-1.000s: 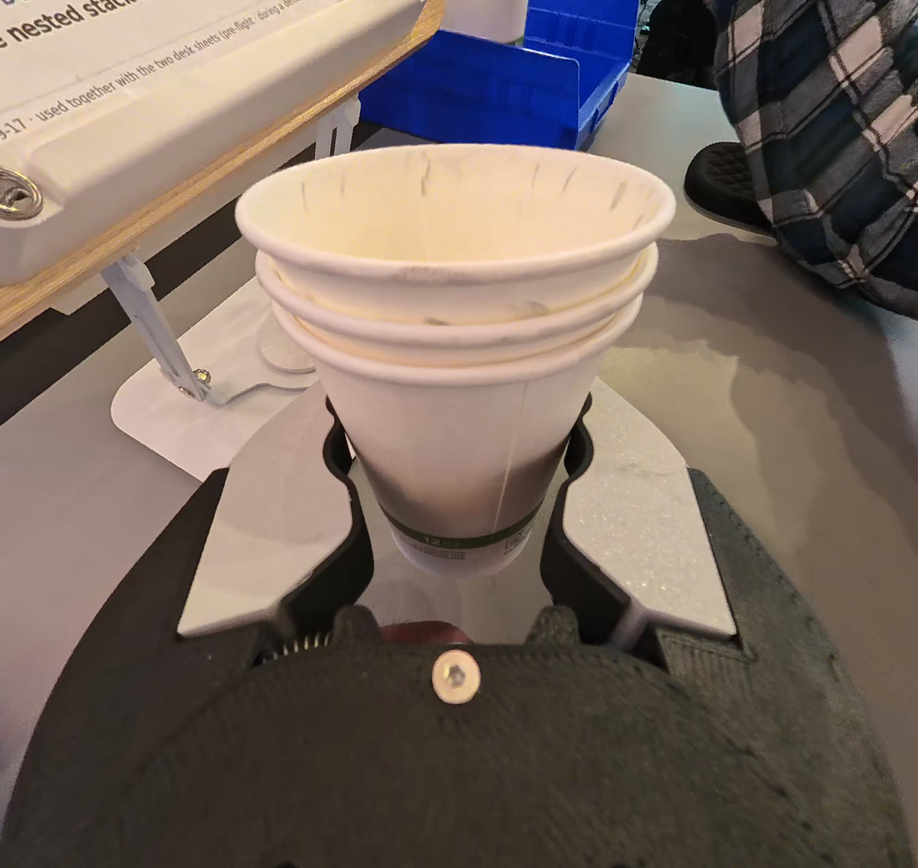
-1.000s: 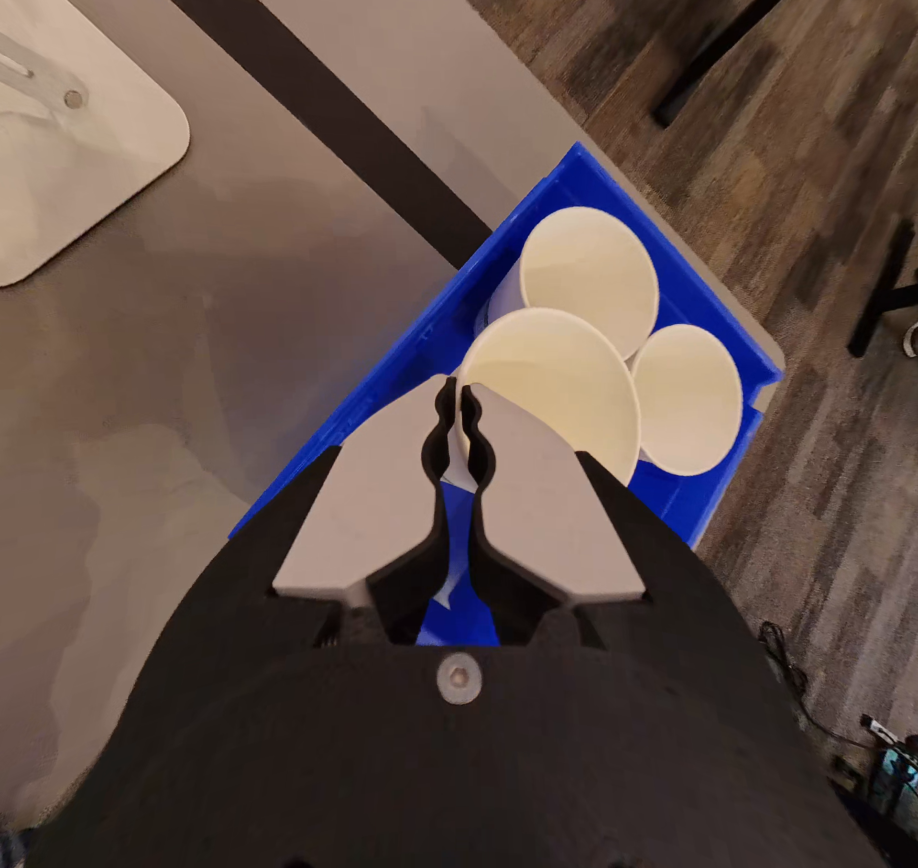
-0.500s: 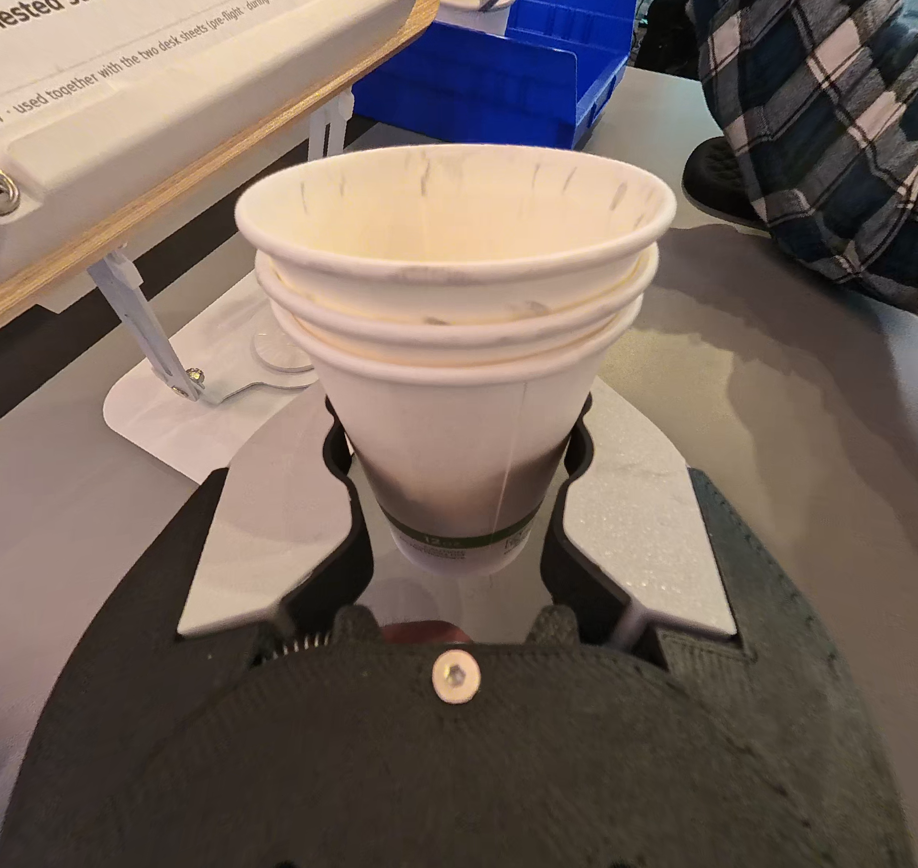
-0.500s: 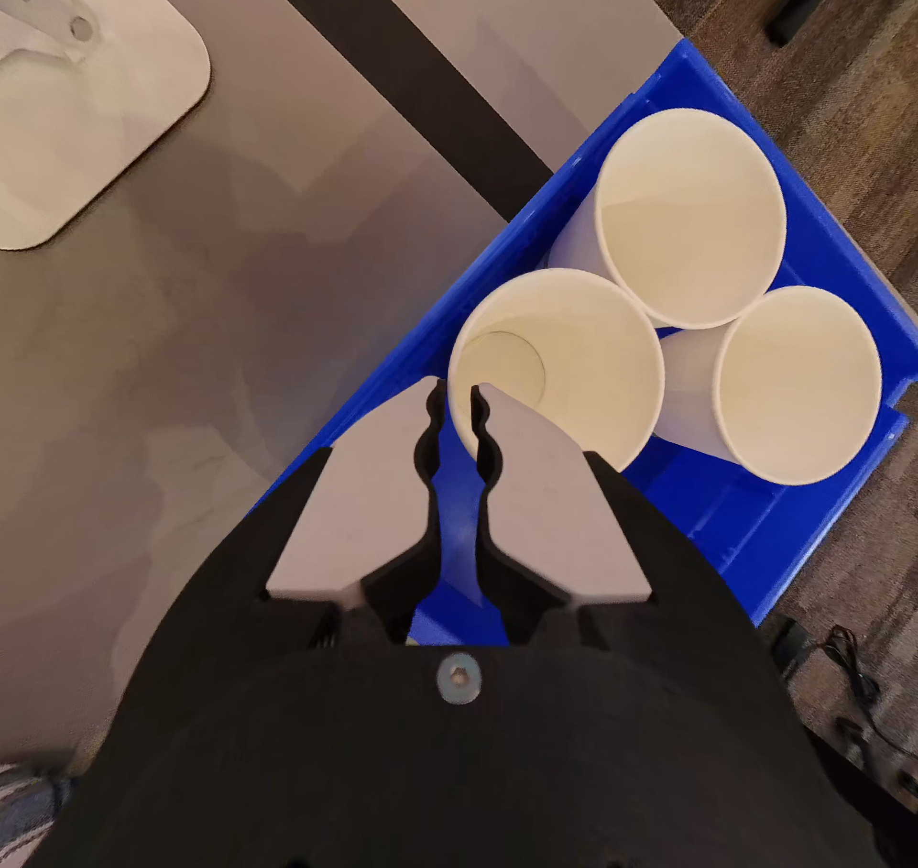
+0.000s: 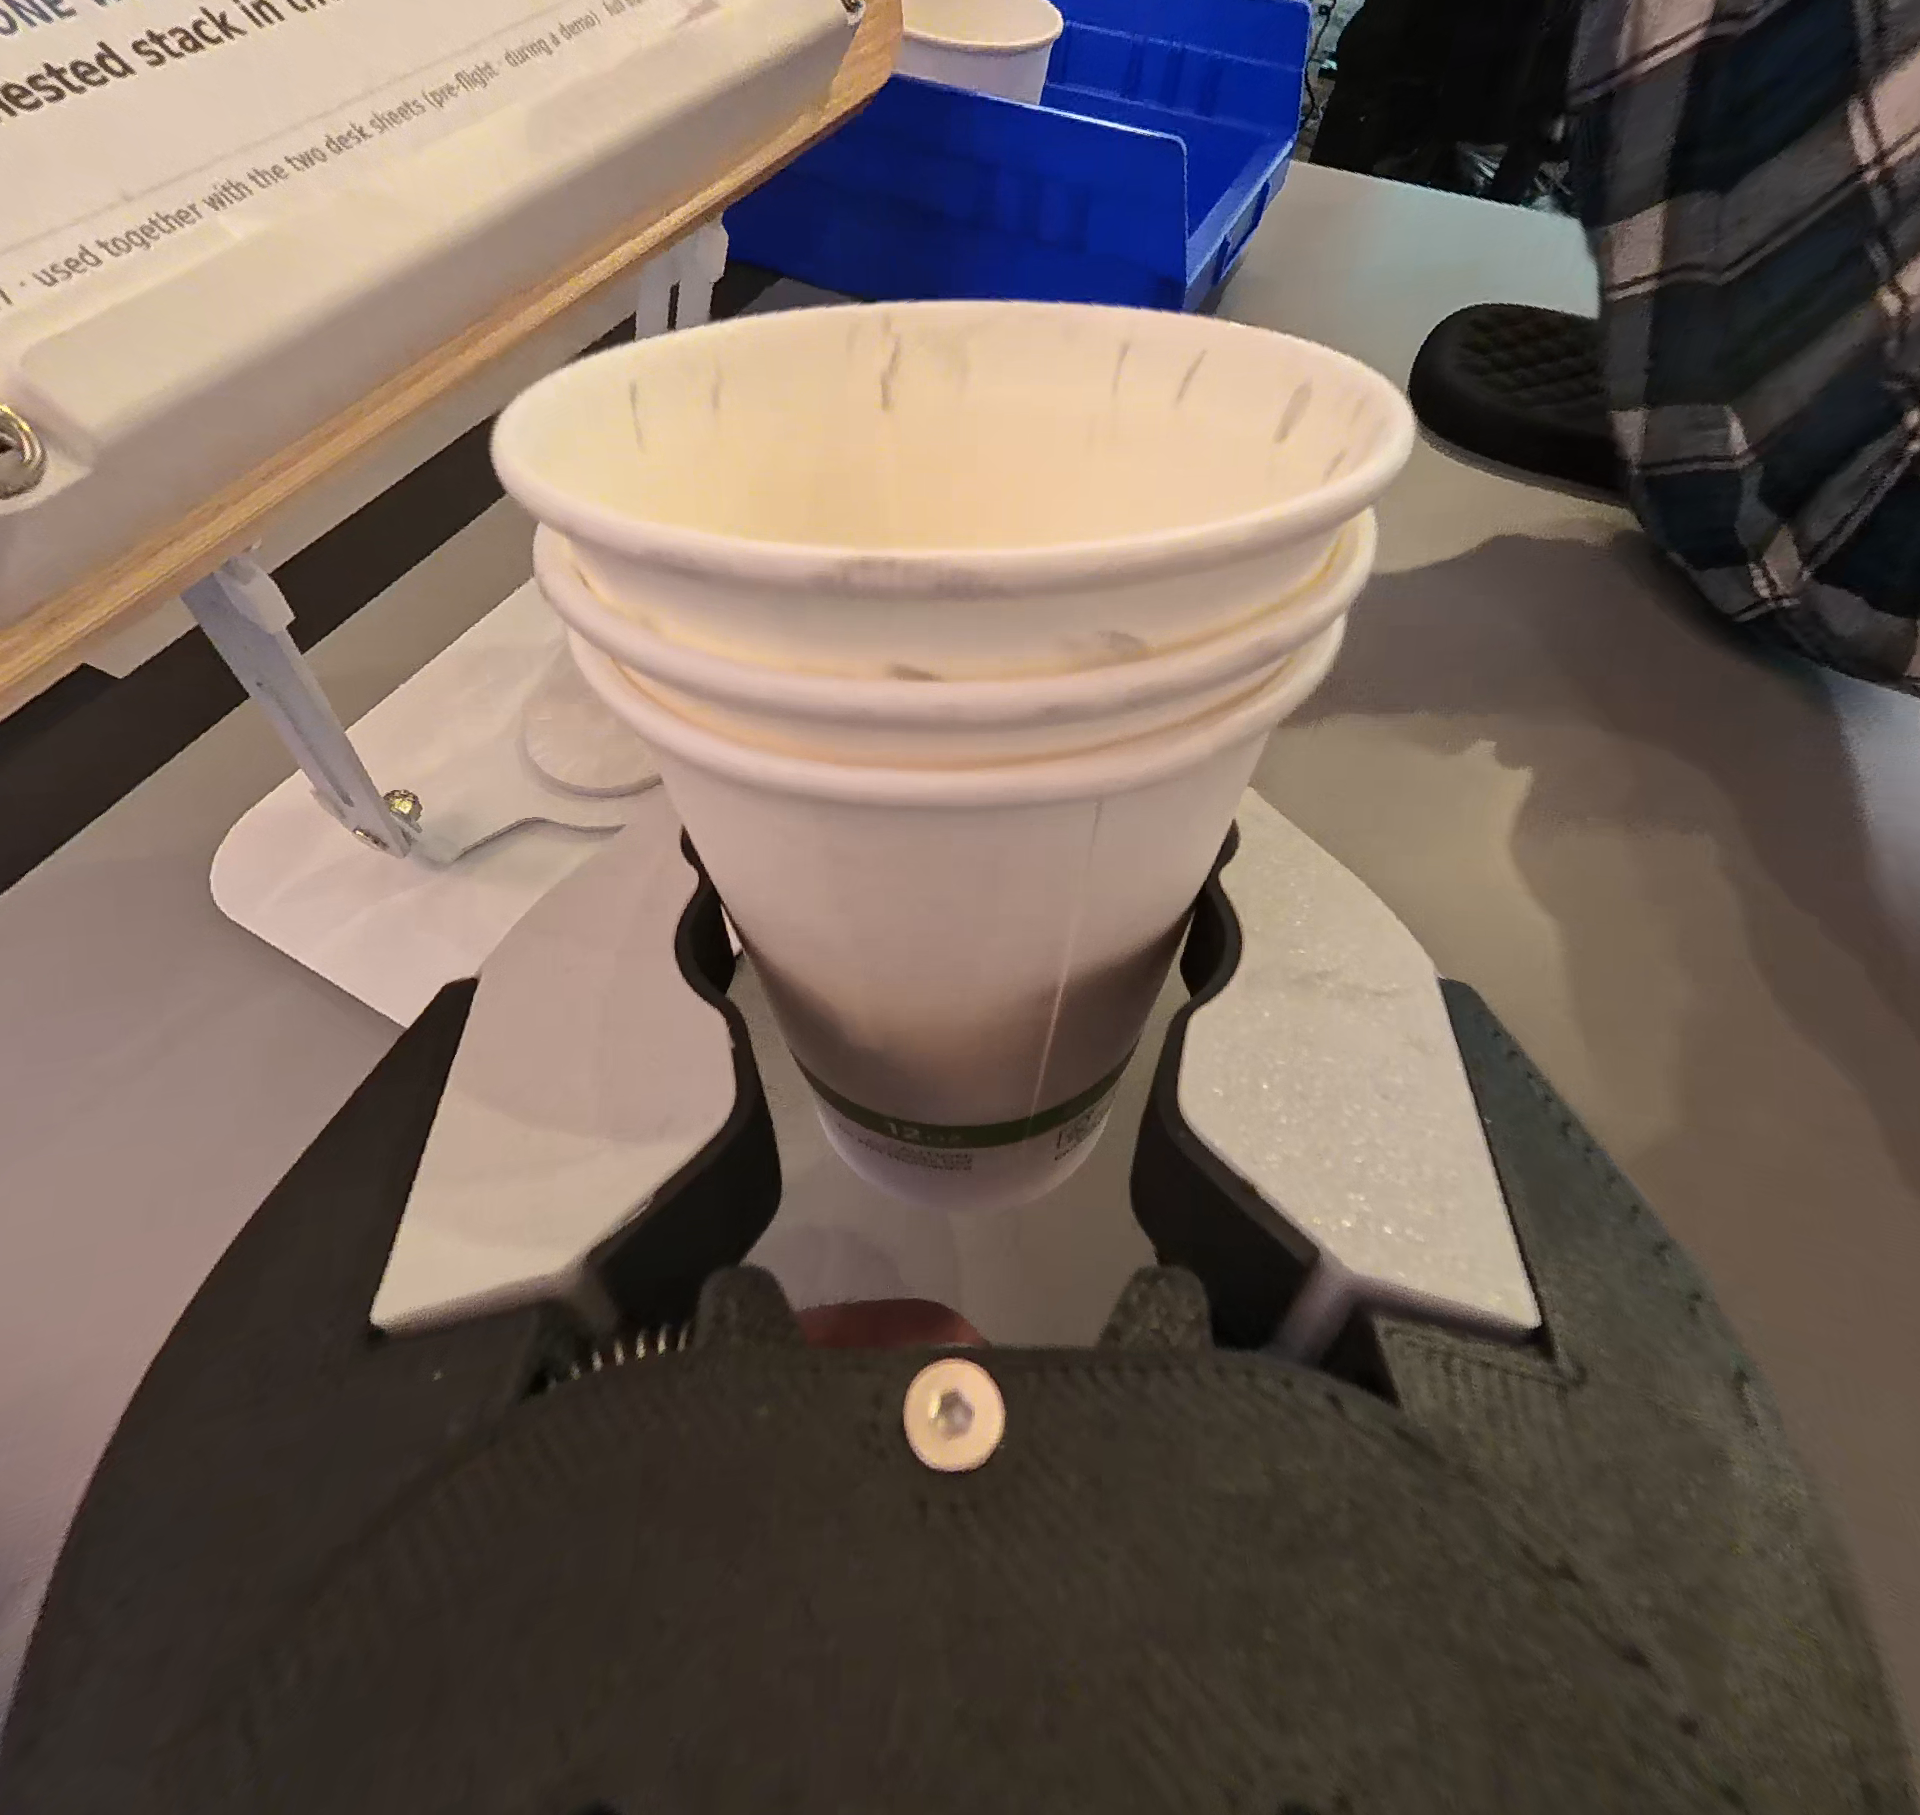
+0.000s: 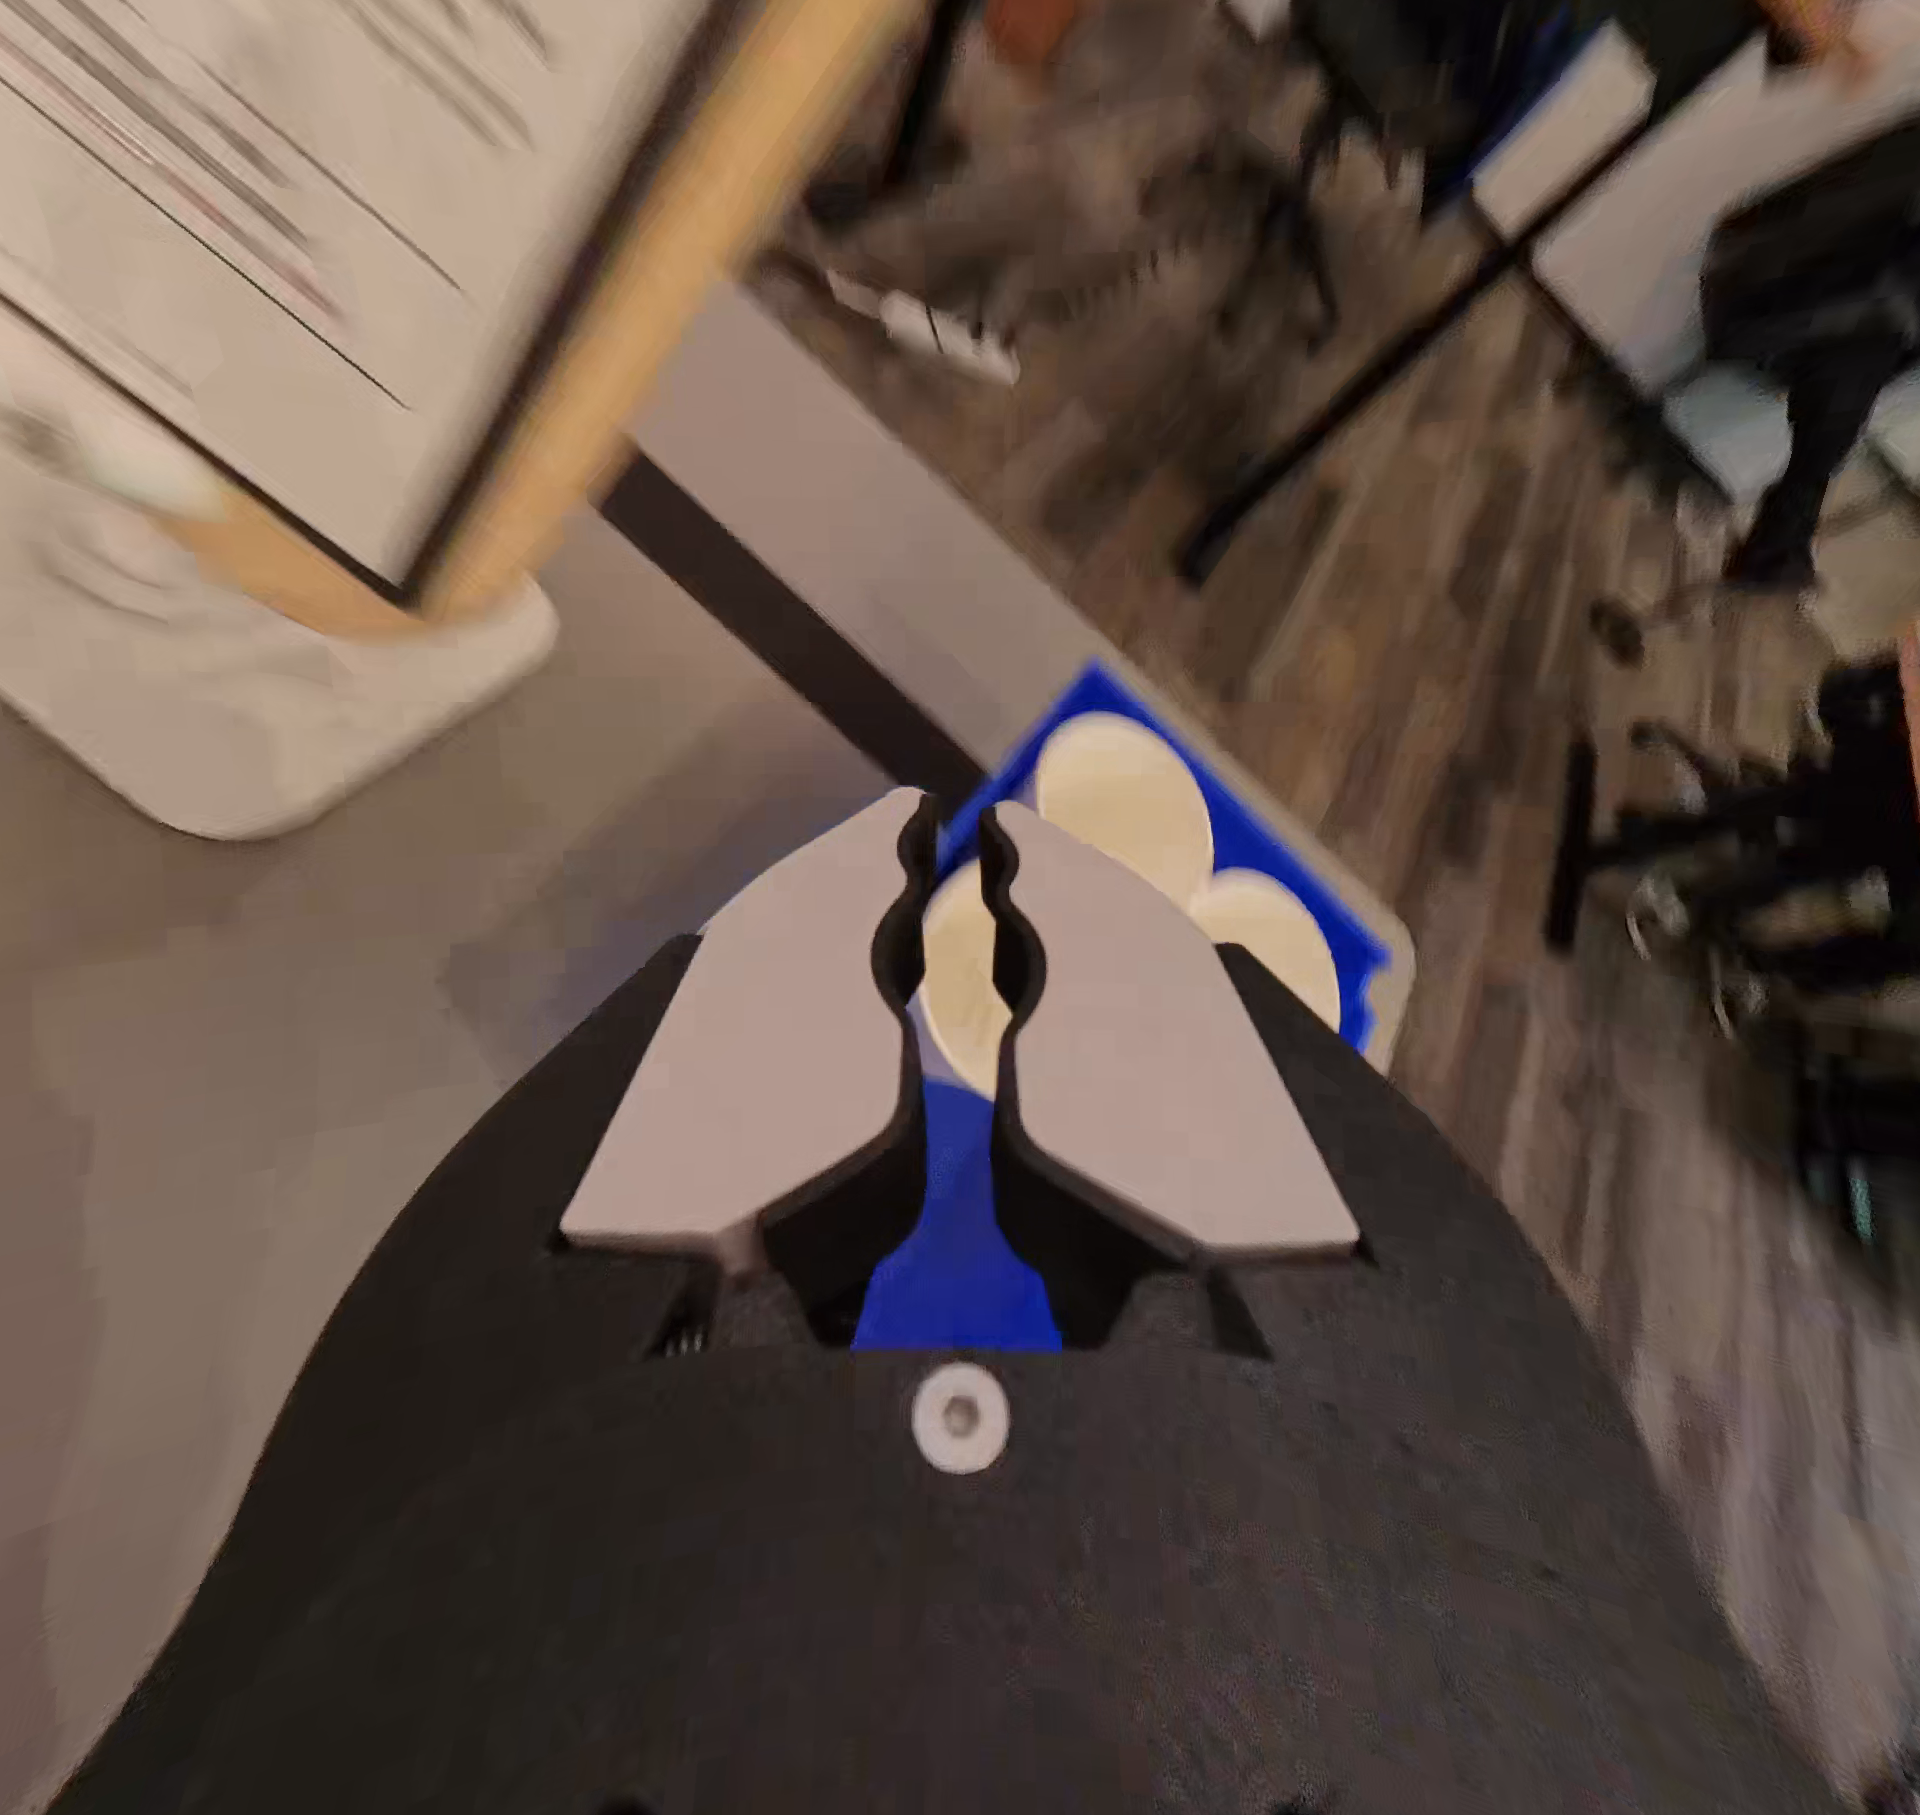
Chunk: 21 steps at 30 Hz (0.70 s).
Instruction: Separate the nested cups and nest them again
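Note:
In the left wrist view my left gripper [image 5: 961,846] is shut on a nested stack of three white paper cups [image 5: 951,622]. Both pads press on the lowest cup's sides, and the stack stands upright just above the grey table [image 5: 1558,882]. In the right wrist view, which is blurred, my right gripper [image 6: 954,809] is above the blue bin [image 6: 1263,800]. Its jaws stand a narrow slit apart with nothing between them. Three separate white cups [image 6: 1122,815] stand in that bin. The bin [image 5: 987,176] and its cups [image 5: 977,25] also show far off in the left wrist view.
A tilted sign board on a white stand [image 5: 416,103] hangs over the table at the left, and its base plate [image 5: 364,892] lies beside the stack. A person's plaid sleeve [image 5: 1766,259] and a black pad [image 5: 1507,383] are at the right. The floor lies beyond the table edge [image 6: 1558,518]. My hands' fingertips stand some 40 cm from each other.
My right gripper was pinching a cup's rim over the bin, let it go into the bin, then rose and swung away. My left gripper still holds the stack and has barely moved.

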Each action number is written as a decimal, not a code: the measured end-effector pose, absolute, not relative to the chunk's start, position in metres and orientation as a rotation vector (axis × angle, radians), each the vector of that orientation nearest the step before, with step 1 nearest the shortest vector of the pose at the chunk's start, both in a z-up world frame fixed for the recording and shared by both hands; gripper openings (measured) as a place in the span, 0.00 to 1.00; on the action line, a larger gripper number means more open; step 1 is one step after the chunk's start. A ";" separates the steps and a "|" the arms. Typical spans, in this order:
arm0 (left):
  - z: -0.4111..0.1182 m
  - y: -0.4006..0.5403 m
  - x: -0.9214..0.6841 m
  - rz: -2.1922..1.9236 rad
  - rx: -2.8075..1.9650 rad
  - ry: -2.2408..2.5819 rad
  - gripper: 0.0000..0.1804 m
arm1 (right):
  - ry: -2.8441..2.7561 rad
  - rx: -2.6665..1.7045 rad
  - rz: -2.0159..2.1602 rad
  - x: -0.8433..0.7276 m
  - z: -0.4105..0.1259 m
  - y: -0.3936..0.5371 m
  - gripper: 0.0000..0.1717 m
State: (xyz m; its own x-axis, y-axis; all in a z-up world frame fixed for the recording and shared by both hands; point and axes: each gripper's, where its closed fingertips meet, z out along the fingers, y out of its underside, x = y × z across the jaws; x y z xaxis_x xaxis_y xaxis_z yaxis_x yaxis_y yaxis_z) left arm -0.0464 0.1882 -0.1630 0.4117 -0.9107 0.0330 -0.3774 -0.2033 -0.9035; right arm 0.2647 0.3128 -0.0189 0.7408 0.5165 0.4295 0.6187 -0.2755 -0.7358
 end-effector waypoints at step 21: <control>-0.158 0.173 -0.004 -0.814 -1.737 1.179 0.48 | -0.828 -1.236 0.254 0.299 0.122 0.259 0.02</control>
